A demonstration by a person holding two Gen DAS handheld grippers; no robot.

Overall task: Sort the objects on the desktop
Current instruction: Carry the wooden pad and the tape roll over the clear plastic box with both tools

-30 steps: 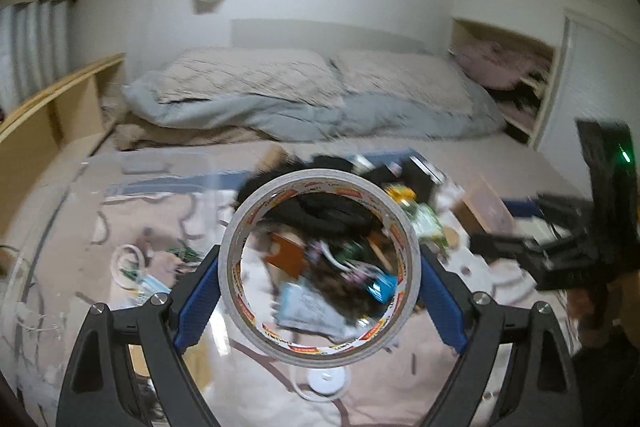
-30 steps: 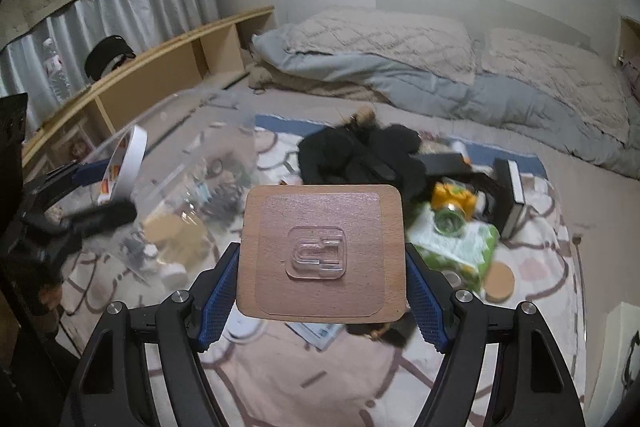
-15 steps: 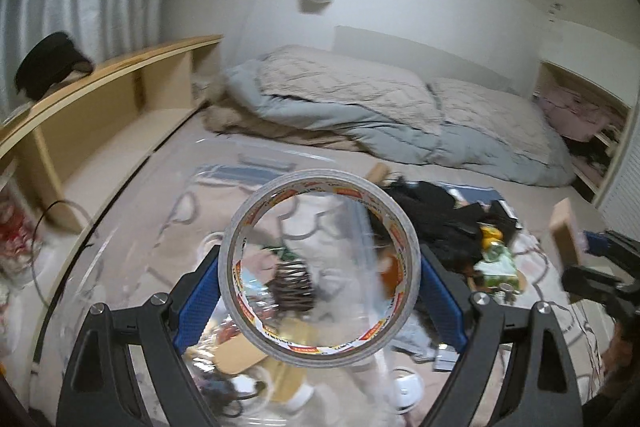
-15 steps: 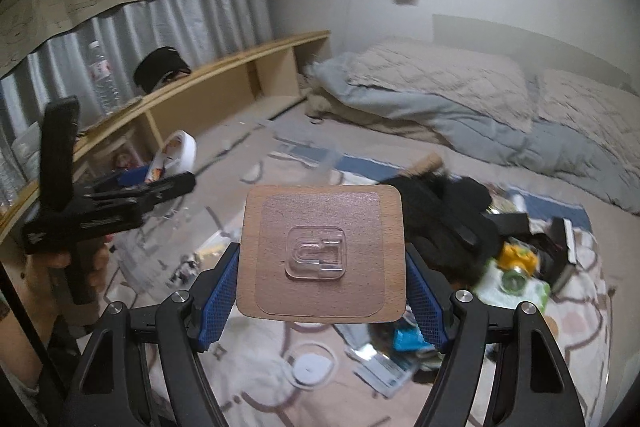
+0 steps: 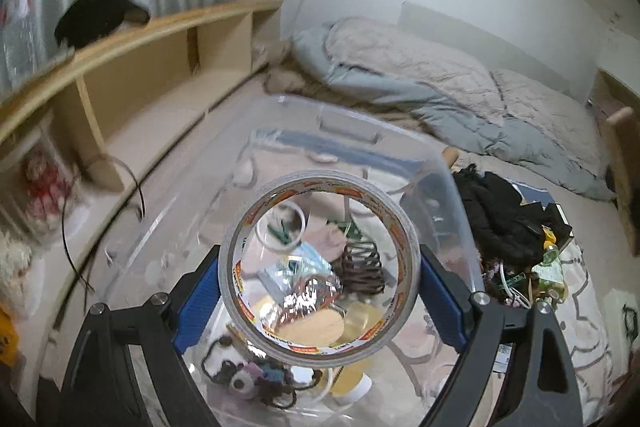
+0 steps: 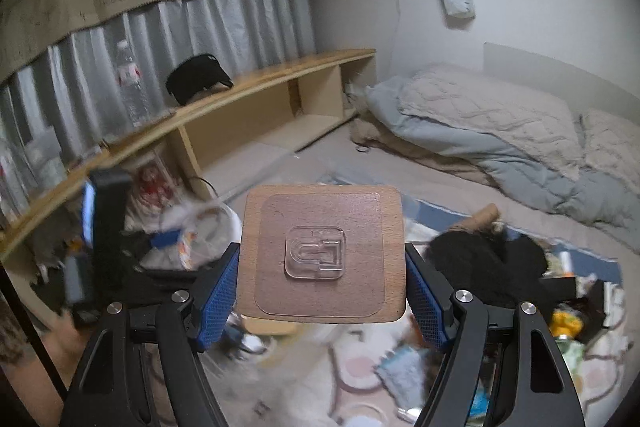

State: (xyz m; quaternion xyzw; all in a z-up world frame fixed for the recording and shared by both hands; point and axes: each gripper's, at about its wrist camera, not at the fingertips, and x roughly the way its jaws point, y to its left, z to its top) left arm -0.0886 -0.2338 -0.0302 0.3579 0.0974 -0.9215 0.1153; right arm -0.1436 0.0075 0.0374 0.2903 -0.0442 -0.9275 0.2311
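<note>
My left gripper (image 5: pixel 320 291) is shut on a roll of clear tape (image 5: pixel 394 227) with red-and-white printing. It holds the roll upright over a clear plastic bin (image 5: pixel 456 187) that contains several small items. My right gripper (image 6: pixel 322 271) is shut on a square wooden board (image 6: pixel 360 211) with a clear plastic hook stuck to its face, held above the floor mat. The left gripper also shows blurred at the left of the right wrist view (image 6: pixel 160 239), holding the tape.
A low wooden shelf (image 5: pixel 132 67) runs along the left wall under grey curtains. Bedding (image 5: pixel 420 79) lies at the back. A black garment (image 5: pixel 496 219) and a pile of small clutter (image 5: pixel 544 267) lie on the patterned mat to the right.
Both grippers have swung left toward the shelf side. The left gripper has brought the tape over the clear bin; the right still holds the board and now faces the shelf.
</note>
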